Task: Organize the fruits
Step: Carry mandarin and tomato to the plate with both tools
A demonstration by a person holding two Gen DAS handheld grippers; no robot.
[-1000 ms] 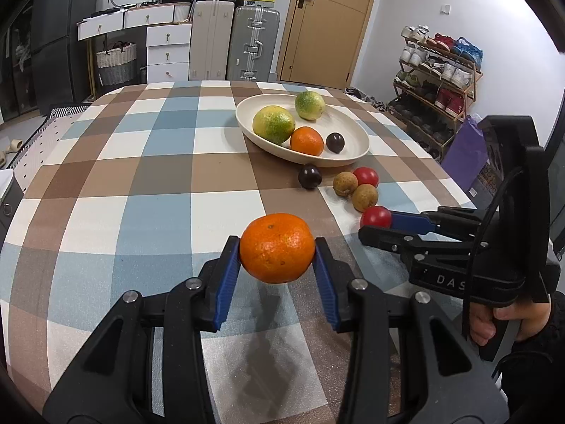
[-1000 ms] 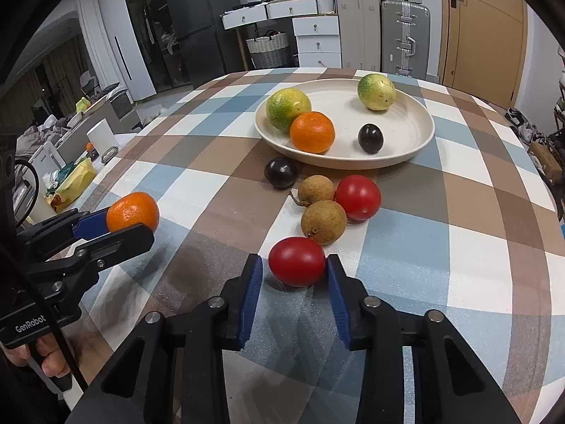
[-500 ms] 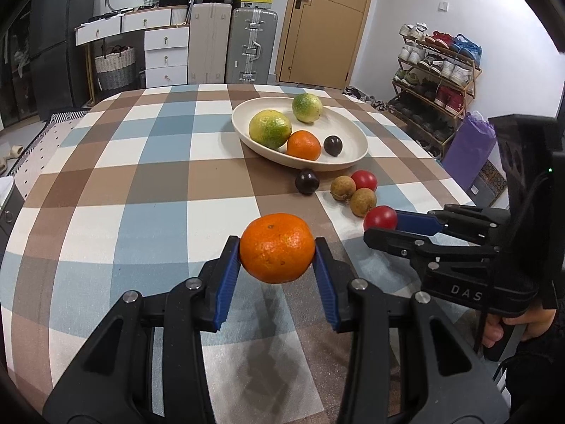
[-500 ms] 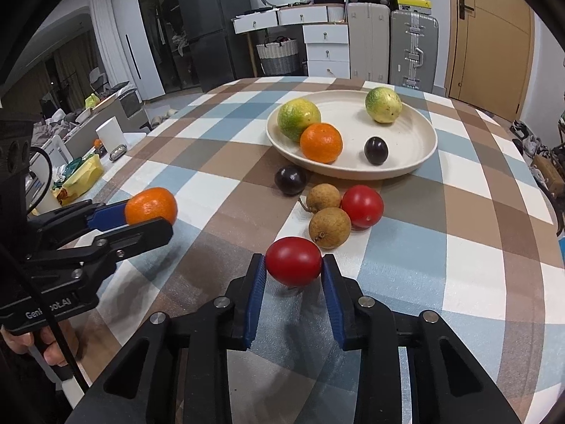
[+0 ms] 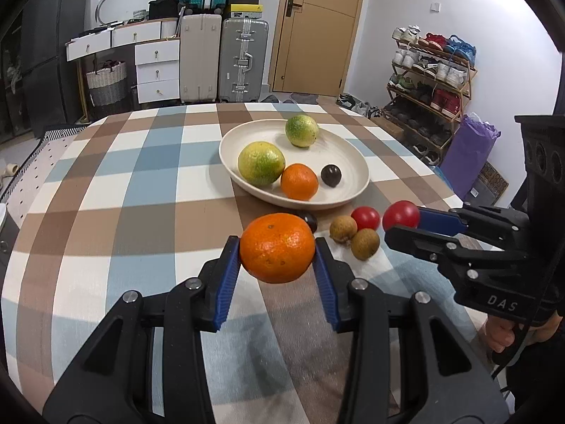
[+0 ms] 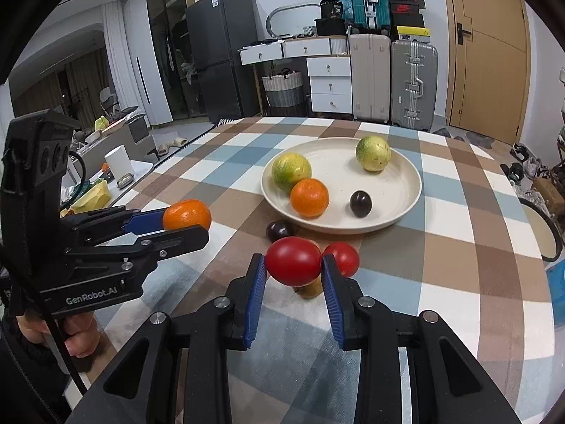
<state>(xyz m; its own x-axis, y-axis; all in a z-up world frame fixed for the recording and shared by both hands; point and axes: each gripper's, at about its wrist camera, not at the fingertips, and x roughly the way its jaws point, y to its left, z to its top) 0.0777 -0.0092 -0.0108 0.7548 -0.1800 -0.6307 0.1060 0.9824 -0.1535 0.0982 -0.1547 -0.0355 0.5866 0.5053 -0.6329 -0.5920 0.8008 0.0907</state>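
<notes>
My left gripper (image 5: 278,249) is shut on an orange (image 5: 277,247) and holds it above the checked tablecloth. My right gripper (image 6: 293,265) is shut on a red tomato (image 6: 293,260), lifted off the table; it shows in the left wrist view (image 5: 400,214) too. The cream plate (image 5: 348,190) beyond holds two green citrus fruits (image 5: 261,163), an orange (image 5: 299,181) and a dark plum (image 5: 331,175). In front of the plate lie another dark plum (image 6: 279,230), a second red tomato (image 6: 342,258) and two brown longans (image 5: 365,243).
The table (image 5: 123,194) is covered with a brown, blue and white checked cloth. Suitcases (image 5: 242,60) and white drawers stand behind it, a shoe rack (image 5: 427,77) at the right. A low side table with a white cup (image 6: 118,160) is at the left.
Both grippers have risen and moved forward toward the plate with their fruit. The tomato has been lifted off the table, and the right gripper closed on it.
</notes>
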